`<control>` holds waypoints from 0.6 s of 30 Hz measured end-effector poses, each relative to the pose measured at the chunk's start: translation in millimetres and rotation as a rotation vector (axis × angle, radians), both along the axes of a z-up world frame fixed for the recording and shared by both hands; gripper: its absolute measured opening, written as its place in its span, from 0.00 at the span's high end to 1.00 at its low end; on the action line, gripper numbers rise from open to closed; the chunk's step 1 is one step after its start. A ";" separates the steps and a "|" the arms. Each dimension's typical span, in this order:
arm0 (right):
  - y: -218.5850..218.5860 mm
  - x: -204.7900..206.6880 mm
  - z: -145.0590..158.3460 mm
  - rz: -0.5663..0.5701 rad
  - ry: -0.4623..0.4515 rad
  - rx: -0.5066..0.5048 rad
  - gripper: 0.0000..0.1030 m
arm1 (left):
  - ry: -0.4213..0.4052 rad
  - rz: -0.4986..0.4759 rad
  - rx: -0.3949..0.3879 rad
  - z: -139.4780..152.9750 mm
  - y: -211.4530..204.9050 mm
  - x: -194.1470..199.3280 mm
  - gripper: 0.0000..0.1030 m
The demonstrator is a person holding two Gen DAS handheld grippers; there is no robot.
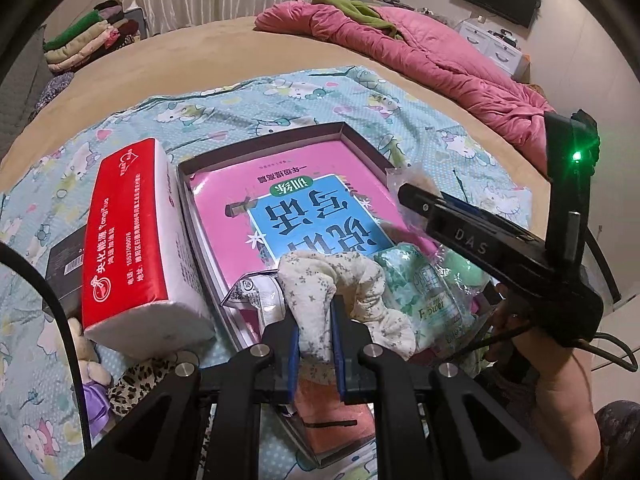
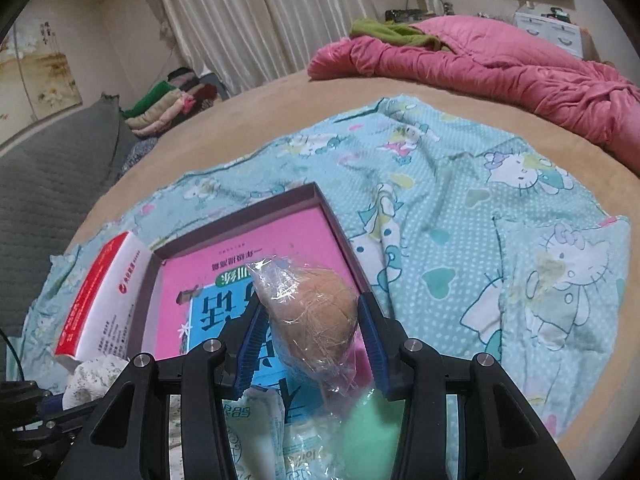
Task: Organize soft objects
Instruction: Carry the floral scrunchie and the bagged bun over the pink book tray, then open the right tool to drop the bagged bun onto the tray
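At the left edge of the cartoon-print sheet (image 1: 224, 104) spread over the bed (image 1: 248, 48), a small plush toy (image 1: 90, 364) and a leopard-print soft piece (image 1: 138, 380) lie under the near end of a red-and-white tissue pack (image 1: 132, 240). The pack stands on its side against the left wall of a shallow dark-rimmed box (image 1: 352, 132), with a black carton (image 1: 64, 264) behind it.

The box sits in the middle of the sheet and holds a pink book (image 1: 312, 200) that covers its floor. At the box's near end, the left gripper (image 1: 315, 344) is clenched on a cream floral cloth (image 1: 344, 280), its blue pads pressed into the fabric, above an orange-pink towel (image 1: 336, 412). Just right of the cloth lie a green-printed wipes packet (image 1: 424, 296) and a pale green soft object (image 1: 464, 272).

Further right, the right gripper (image 2: 310, 328) grasps a brown soft ball in a clear plastic bag (image 2: 316, 312) above the book, near the box's right wall, both pads against the wrap.

At the far right edge of the bed a pink quilt (image 2: 500, 64) lies bunched.
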State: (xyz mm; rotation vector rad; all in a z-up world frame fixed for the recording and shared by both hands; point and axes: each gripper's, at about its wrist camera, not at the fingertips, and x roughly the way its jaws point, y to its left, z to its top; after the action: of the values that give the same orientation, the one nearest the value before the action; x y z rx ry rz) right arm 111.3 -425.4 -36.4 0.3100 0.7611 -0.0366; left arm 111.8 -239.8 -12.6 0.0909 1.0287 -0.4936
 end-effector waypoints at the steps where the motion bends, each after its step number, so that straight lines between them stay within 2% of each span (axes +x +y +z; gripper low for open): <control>1: 0.7 1.4 -1.0 0.002 0.005 0.000 0.54 | 0.001 0.000 -0.001 -0.3 0.1 0.0 0.86; 10: 4.1 11.6 -11.8 0.014 0.061 0.005 0.53 | 0.009 0.008 -0.005 -4.1 0.4 4.3 0.86; 18: 3.4 11.3 -12.7 0.016 0.058 0.024 0.51 | 0.020 0.014 -0.009 -9.1 -2.3 12.5 0.86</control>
State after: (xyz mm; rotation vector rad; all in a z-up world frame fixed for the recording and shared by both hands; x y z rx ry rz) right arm 122.6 -422.0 -49.1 0.3265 0.8215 -0.0214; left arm 124.3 -242.1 -21.7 0.0709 1.0462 -0.4871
